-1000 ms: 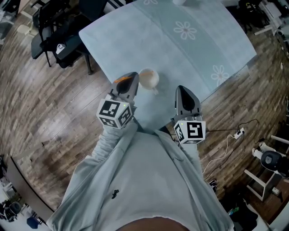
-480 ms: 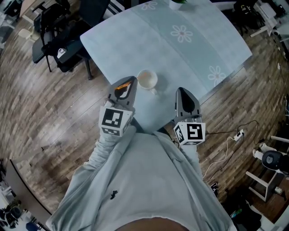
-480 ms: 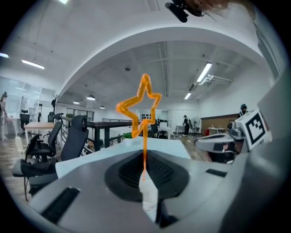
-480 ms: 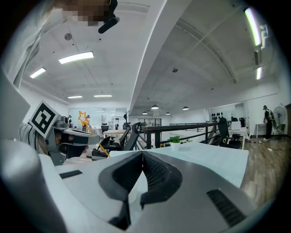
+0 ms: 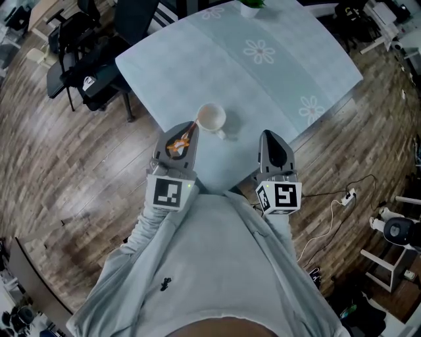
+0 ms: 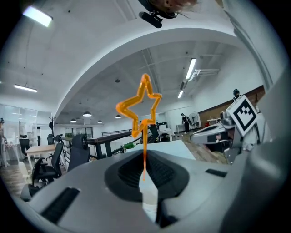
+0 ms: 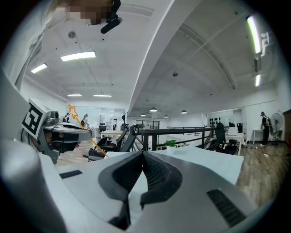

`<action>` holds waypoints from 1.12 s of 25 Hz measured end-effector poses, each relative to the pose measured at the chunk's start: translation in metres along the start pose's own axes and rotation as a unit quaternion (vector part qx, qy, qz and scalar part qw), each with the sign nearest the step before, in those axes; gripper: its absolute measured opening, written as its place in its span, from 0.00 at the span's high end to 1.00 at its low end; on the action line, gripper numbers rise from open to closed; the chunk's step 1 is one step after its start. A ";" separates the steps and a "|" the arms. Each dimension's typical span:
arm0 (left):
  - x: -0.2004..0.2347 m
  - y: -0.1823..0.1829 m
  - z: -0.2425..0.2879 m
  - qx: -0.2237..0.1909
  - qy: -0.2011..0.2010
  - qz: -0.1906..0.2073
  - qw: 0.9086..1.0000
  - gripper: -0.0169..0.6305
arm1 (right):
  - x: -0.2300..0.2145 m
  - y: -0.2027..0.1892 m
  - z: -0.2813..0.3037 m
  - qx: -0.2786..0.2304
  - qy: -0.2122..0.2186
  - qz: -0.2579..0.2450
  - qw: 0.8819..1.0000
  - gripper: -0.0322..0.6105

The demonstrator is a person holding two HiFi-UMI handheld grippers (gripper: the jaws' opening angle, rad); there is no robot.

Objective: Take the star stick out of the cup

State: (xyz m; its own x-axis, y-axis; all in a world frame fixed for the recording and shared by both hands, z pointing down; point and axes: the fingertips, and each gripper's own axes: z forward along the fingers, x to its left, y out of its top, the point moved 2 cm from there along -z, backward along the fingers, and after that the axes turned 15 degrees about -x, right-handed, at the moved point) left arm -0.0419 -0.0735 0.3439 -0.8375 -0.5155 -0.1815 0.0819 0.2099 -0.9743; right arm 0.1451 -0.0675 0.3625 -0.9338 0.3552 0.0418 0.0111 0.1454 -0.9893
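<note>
My left gripper point(image 5: 189, 128) is shut on the thin stick of the orange star stick point(image 5: 177, 143), just left of and nearer to me than the white cup point(image 5: 212, 118). The cup stands near the front corner of the pale blue table point(image 5: 263, 79), and the stick is outside it. In the left gripper view the star point(image 6: 140, 107) stands upright above the shut jaws of my left gripper point(image 6: 144, 167). My right gripper point(image 5: 269, 136) hovers over the table's front edge to the right of the cup. It is shut with nothing in it point(image 7: 142, 157). From there the star point(image 7: 72, 110) shows at far left.
A small potted plant point(image 5: 248, 6) stands at the table's far edge. Dark office chairs point(image 5: 85, 59) stand on the wood floor at the left. A cable and power strip point(image 5: 345, 195) lie on the floor at the right.
My left gripper has rolled and drawn back from the cup's side toward me, carrying the star stick. The right gripper has shifted only slightly.
</note>
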 end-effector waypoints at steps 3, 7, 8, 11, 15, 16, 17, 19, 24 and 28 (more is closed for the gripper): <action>-0.004 -0.001 0.000 -0.003 0.001 -0.011 1.000 0.93 | -0.003 0.001 -0.003 -0.005 -0.002 -0.003 1.000 0.93; -0.004 -0.003 0.002 0.001 0.003 -0.024 1.000 0.93 | -0.004 0.003 -0.005 -0.006 0.000 -0.007 1.000 0.93; -0.004 -0.004 0.003 0.003 0.002 -0.024 1.000 0.93 | -0.004 0.004 -0.005 -0.006 0.003 -0.010 1.000 0.93; -0.003 -0.007 0.005 0.002 -0.005 -0.016 1.000 0.93 | -0.004 0.004 -0.005 -0.006 0.006 -0.012 1.000 0.93; 0.001 -0.006 0.008 0.005 0.006 -0.030 1.000 0.93 | -0.004 0.003 -0.004 -0.005 0.006 -0.009 1.000 0.93; 0.001 -0.006 0.008 0.005 0.006 -0.029 1.000 0.93 | -0.003 0.003 -0.004 -0.005 0.006 -0.008 1.000 0.93; 0.002 -0.007 0.008 0.004 0.004 -0.027 1.000 0.93 | -0.002 0.003 -0.004 -0.006 0.007 -0.007 1.000 0.93; 0.004 -0.008 0.008 0.005 0.003 -0.027 1.000 0.93 | 0.000 0.003 -0.003 -0.007 0.009 -0.006 1.000 0.93; 0.006 -0.011 0.010 0.007 0.000 -0.024 1.000 0.93 | 0.002 0.004 0.002 -0.008 0.013 -0.007 1.000 0.93; 0.008 -0.013 0.010 0.012 0.004 -0.034 0.999 0.93 | 0.003 0.001 0.002 -0.005 0.010 -0.003 1.000 0.93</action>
State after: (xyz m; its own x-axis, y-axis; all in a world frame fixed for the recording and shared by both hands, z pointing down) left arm -0.0443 -0.0882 0.3535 -0.8463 -0.5207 -0.1127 0.0365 0.1544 -0.9873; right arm 0.1415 -0.0683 0.3614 -0.9262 0.3736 0.0503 0.0097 0.1571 -0.9875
